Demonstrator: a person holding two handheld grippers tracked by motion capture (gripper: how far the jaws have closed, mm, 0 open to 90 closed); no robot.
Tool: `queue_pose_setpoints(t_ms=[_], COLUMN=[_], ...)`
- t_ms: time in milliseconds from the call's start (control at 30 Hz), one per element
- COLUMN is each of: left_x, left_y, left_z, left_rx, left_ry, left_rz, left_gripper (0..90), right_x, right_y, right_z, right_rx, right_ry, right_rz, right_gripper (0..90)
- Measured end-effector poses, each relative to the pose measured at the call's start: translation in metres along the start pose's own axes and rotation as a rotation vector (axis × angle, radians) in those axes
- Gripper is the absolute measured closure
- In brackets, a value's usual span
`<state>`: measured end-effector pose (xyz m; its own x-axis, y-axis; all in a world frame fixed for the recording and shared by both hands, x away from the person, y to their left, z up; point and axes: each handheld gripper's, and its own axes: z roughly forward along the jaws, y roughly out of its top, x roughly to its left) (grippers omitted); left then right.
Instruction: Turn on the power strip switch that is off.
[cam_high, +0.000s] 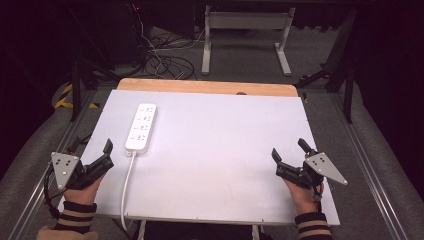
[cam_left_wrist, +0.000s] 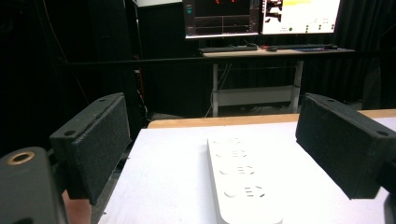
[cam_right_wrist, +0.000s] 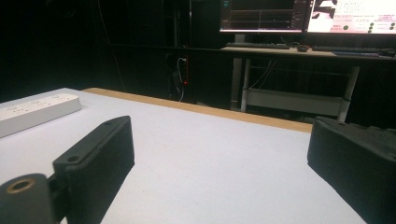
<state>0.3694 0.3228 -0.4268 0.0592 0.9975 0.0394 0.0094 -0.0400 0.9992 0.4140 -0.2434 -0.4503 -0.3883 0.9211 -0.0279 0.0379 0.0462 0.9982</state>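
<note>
Strip (cam_high: 141, 128): white, flat on table (cam_high: 225, 165), nearer my left gripper (cam_high: 107, 155), untouched. My right gripper (cam_high: 290, 152) sits well apart. Both jaws apart, empty.

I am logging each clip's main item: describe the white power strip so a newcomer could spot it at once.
Start at the white rectangular tabletop with the wooden strip along its far edge. On its left half lies the long white plastic power strip, lengthwise, ahead of the left gripper. Rows of sockets and a white cable trailing off the near edge mark it.

Power strip (cam_high: 141, 127) lies on table (cam_high: 225, 165), left of centre.
</note>
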Motion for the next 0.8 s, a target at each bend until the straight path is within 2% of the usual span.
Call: queue_pose_setpoints(t_ms=[100, 200, 267, 300, 400, 500, 533, 600, 667, 700, 767, 800], left_x=[0.000, 0.005, 0.006, 0.008, 0.009, 0.010, 0.010, 0.010, 0.010, 0.011, 0.012, 0.012], left_y=[0.001, 0.005, 0.006, 0.006, 0.006, 0.007, 0.007, 0.009, 0.010, 0.010, 0.010, 0.012], left_z=[0.000, -0.003, -0.004, -0.004, -0.004, -0.006, -0.006, -0.003, -0.001, -0.001, -0.001, 0.000], left_rx=[0.003, -0.017, -0.016, -0.010, -0.006, -0.015, -0.012, 0.022, 0.037, 0.041, 0.048, 0.051], left_ry=[-0.002, -0.009, -0.015, -0.031, -0.045, -0.069, -0.101, -0.126, -0.128, -0.122, -0.134, -0.138], left_rz=[0.001, -0.012, -0.022, -0.033, -0.034, -0.034, -0.022, -0.017, -0.015, -0.021, -0.035, -0.019], left_gripper=[10.7, 18.9, 23.8, 26.2, 32.0, 53.1, 60.7, 69.9, 78.2, 87.5, 90.0, 90.0], right_x=[0.000, 0.000, 0.000, 0.000, 0.000, 0.000, 0.000, 0.000, 0.000, 0.000, 0.000, 0.001], right_y=[0.000, 0.000, 0.000, 0.000, 0.000, 0.000, 0.000, 0.000, 0.000, 0.000, 0.000, 0.000], right_z=[0.000, 0.000, 0.000, 0.000, 0.000, 0.000, 0.000, 0.000, 0.000, 0.000, 0.000, 0.000], right_rx=[0.000, 0.004, 0.002, 0.001, 0.002, 0.001, 0.000, 0.000, 0.001, 0.004, 0.005, 0.005], right_ry=[0.000, 0.002, 0.002, 0.002, 0.000, 0.004, 0.002, 0.002, 0.002, 0.002, 0.003, 0.002], right_rz=[0.004, 0.000, -0.001, -0.001, -0.001, -0.002, -0.004, -0.003, -0.002, 0.001, 0.001, 0.002], right_gripper=[8.0, 8.1, 8.1, 8.1, 8.1, 8.1, 8.1, 8.1, 8.1, 8.0, 8.1, 8.1])
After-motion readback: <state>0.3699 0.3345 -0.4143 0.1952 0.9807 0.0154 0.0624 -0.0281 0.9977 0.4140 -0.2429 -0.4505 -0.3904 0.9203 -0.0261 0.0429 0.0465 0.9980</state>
